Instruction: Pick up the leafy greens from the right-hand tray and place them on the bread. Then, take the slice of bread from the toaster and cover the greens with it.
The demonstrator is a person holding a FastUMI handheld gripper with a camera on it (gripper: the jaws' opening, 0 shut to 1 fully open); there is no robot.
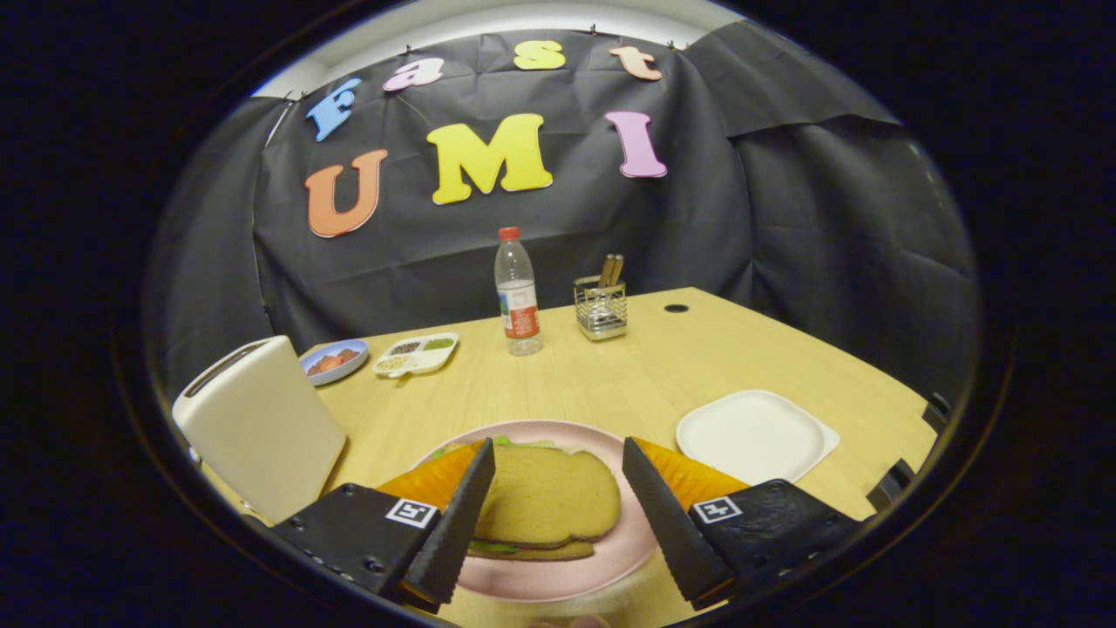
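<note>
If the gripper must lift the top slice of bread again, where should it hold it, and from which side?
Probably by the two long side edges of the top bread slice, coming down from above. It lies flat on the greens on the pink plate, between the open fingers of the gripper, so only its thin rim offers grip.

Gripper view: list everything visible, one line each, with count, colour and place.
sandwich: 1, brown bread over greens, between the tongs
plate: 1, pink, under sandwich
tray: 1, white, right of plate
toaster: 1, cream, left of plate
bowl: 1, blue, behind toaster
divided dish: 1, white, beside bowl
bottle: 1, clear, red cap, far side
wire holder: 1, metal, right of bottle
table: 1, light wood
tongs: 1 pair, open, either side of sandwich
</note>
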